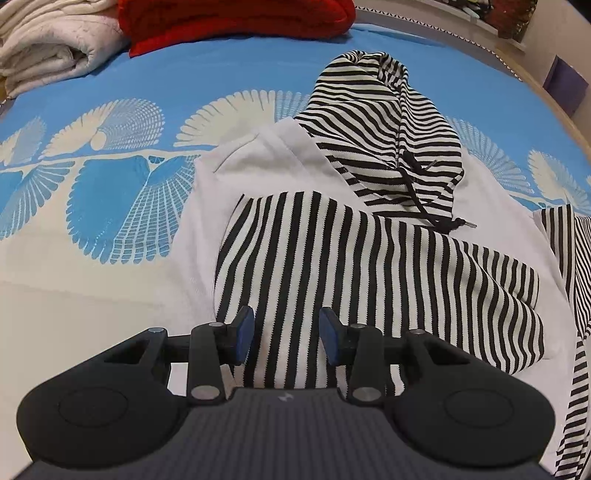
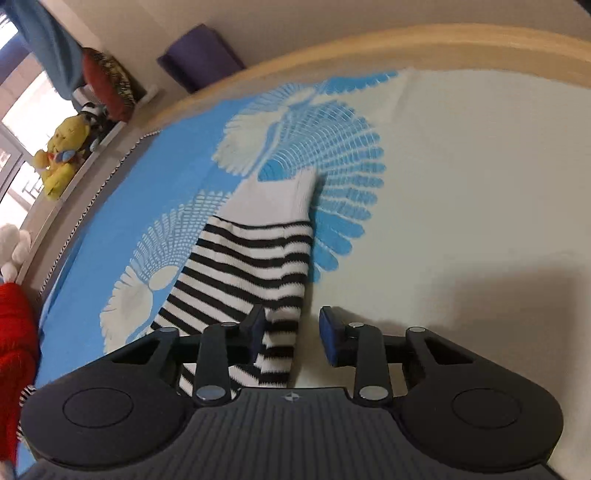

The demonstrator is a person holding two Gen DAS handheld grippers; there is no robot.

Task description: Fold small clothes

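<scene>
Left gripper (image 1: 286, 334): jaws apart, nothing between the blue pads (image 1: 243, 334), hovering over a striped sleeve (image 1: 369, 280) folded across the white body of a small hooded sweatshirt (image 1: 280, 162). Sleeve long axis running from near the jaws out to the right, cuff end at the right. Striped hood (image 1: 384, 122) beyond it, pointing away from camera; black drawstring (image 1: 436, 206) trailing off the hood's lower edge onto the white body. Second striped piece (image 1: 569, 295) at far right, cut off by frame edge. Garment flat on blue-and-cream patterned bedspread (image 1: 110, 184). Behind: folded cream blanket (image 1: 48, 40) and red fabric (image 1: 236, 18), both cropped at top.

Right gripper (image 2: 291, 332): jaws apart, not clamped; other striped sleeve (image 2: 243, 273) lying between and just left of the pads, lower part hidden under the left finger and gripper body. Contact with the left pad hard to tell. Sleeve long axis running away from camera, white cuff (image 2: 284, 195) at the far end. Beyond: wooden bed rail (image 2: 332, 55), yellow plush toy (image 2: 62, 155) on a ledge, purple box (image 2: 199, 55). View slightly blurred.
</scene>
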